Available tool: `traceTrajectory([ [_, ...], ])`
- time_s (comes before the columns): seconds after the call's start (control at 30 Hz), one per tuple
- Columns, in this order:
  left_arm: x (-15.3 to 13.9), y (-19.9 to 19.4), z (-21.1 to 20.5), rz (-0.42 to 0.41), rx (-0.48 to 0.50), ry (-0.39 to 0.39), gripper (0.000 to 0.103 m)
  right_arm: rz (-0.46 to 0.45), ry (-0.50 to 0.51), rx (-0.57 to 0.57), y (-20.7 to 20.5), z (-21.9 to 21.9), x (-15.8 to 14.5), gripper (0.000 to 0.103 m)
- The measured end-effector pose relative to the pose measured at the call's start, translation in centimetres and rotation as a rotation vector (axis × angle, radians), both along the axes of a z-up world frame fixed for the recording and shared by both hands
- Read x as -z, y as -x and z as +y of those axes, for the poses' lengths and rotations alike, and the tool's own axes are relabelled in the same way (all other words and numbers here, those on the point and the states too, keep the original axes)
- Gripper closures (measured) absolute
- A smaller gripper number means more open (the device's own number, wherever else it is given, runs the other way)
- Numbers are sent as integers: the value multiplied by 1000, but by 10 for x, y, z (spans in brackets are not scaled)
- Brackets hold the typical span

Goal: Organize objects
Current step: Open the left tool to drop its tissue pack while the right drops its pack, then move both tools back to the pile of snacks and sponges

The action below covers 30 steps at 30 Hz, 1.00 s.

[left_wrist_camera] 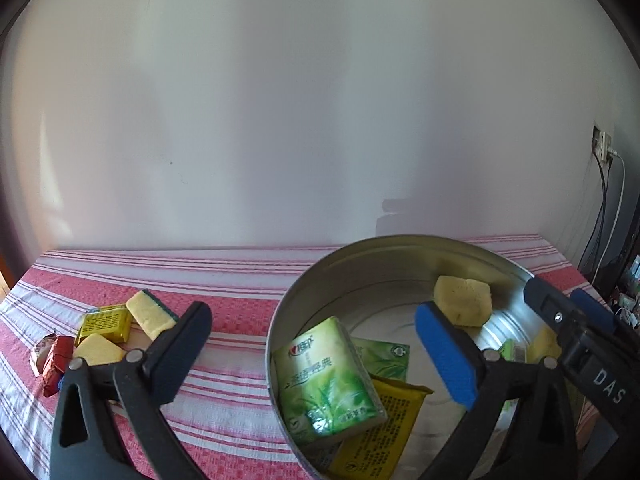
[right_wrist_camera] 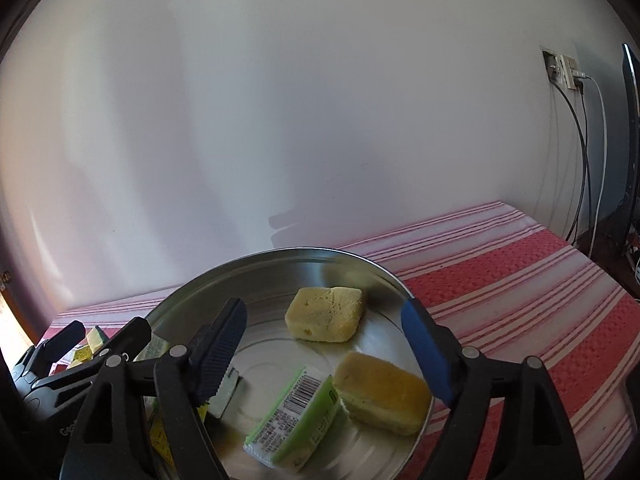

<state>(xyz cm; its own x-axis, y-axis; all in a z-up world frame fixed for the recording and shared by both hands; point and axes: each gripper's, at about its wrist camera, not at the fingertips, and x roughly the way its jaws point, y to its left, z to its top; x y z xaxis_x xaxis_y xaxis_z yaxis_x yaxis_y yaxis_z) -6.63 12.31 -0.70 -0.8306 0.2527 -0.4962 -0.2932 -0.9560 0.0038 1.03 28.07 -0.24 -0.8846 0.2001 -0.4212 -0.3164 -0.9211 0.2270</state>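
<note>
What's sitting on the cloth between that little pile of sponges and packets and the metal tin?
Nothing: in the left wrist view, bare striped tablecloth separates the pile from the metal tin; only the open left gripper's black finger hangs above it.

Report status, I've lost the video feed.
Both grippers, left and right, open, empty, over the tin. Sponges, packets inside. More on cloth. Nothing blocking.

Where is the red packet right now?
In the left wrist view, the red packet lies on the striped tablecloth at far left, outside the metal tin, beside a yellow sponge and a yellow packet.
</note>
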Motion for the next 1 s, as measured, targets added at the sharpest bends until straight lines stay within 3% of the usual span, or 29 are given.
traceTrajectory([
  [0.27,5,-3,-14,1,-41,29,0,123,-50,-32,-15,-19,-11,21],
  [0.5,8,-4,-28,21,-102,46,0,216,-157,-13,-26,-39,-13,21],
  [0.6,7,-6,-36,29,-113,40,0,254,-191,11,-32,-43,-15,14],
  [1.0,15,-15,-67,68,-169,103,1,230,-227,31,-32,-50,-9,14],
])
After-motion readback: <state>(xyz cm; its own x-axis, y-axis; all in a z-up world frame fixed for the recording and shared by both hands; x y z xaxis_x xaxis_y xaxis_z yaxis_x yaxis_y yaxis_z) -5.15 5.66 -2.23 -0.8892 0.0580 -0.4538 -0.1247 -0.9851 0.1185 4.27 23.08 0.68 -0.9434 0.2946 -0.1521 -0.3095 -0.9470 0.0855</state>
